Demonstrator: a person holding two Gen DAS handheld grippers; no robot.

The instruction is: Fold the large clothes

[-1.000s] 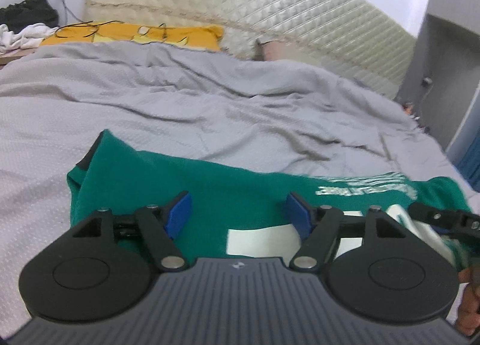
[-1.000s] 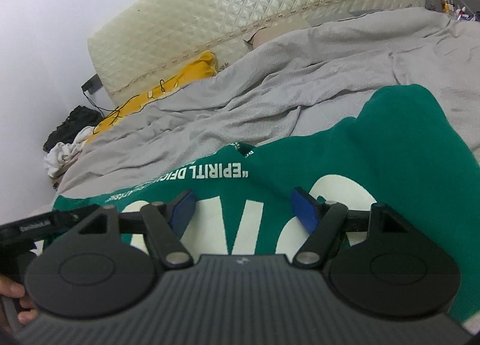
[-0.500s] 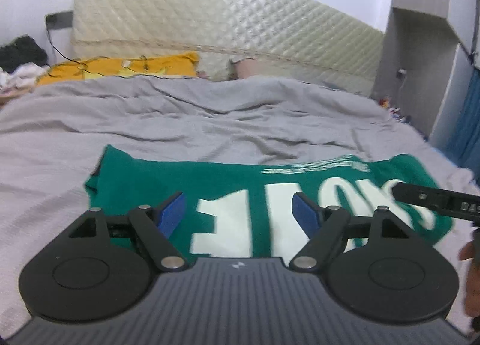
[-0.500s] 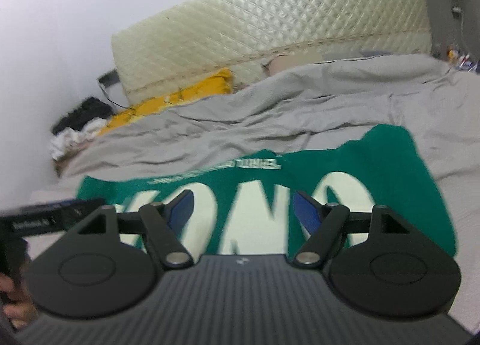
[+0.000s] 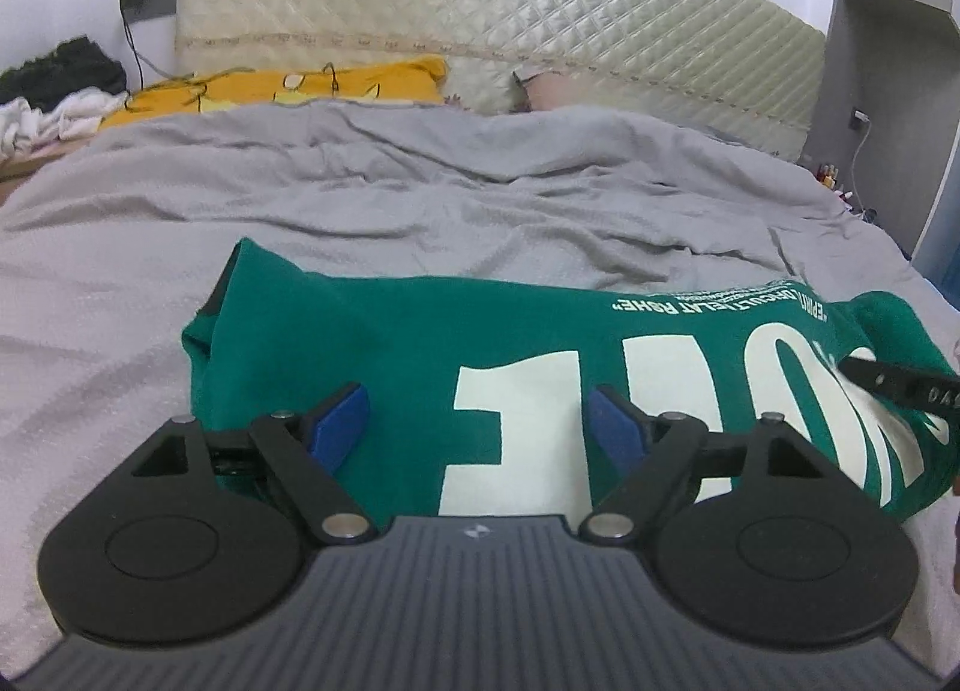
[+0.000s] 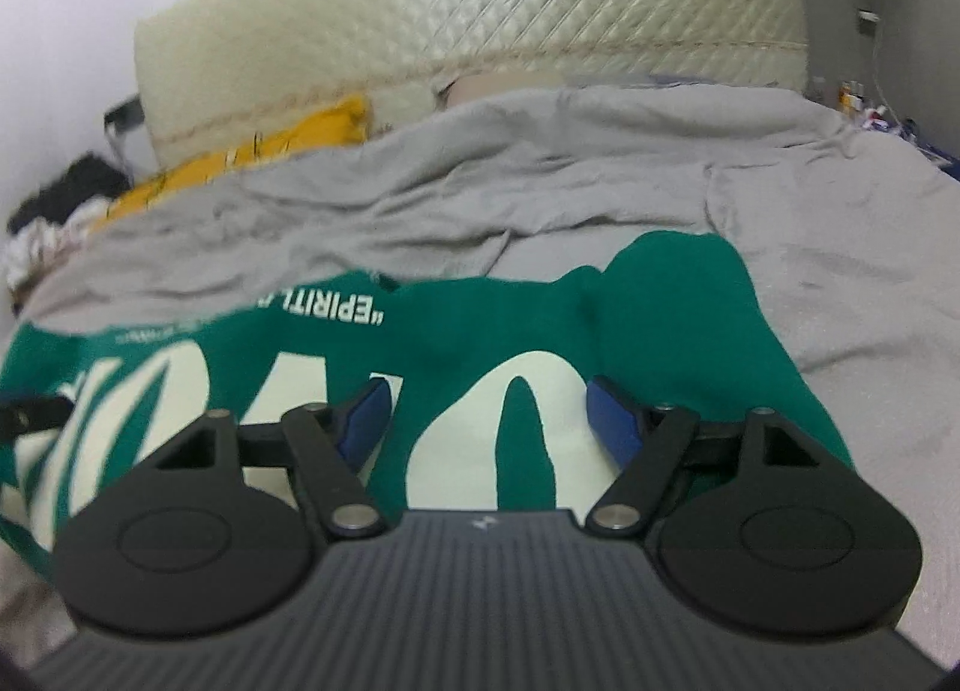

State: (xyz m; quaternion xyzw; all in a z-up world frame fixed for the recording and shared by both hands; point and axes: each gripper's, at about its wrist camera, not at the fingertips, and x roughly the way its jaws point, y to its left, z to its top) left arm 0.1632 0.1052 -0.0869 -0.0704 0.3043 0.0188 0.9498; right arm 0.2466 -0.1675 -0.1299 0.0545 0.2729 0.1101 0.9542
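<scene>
1. The left tool (image 5: 477,421) has its blue pads (image 5: 336,427) spread wide and the jaws are opening; nothing is pinched between them, only the green garment (image 5: 372,343) lying below and ahead.
2. The right tool (image 6: 486,421) also stands wide apart, gripping nothing, poised above the same cloth's white lettering (image 6: 528,427).
3. The green garment (image 6: 690,343) lies spread flat on the bed (image 5: 420,211), directly under and in front of both tools, its big white letters and a small line of print facing up.
4. The bed's grey cover (image 6: 600,193) is rumpled beyond the garment; further ahead sit a yellow pillow (image 5: 288,87) and a quilted cream headboard (image 5: 480,18).
5. The left view shows the garment's left edge and, at the far right, a black finger of the other tool (image 5: 900,385). It also shows a pile of dark and white clothes (image 5: 54,90) far left.
6. The right view, which is blurred, shows the garment's right edge and a bare stretch of cover to the tool's right.
</scene>
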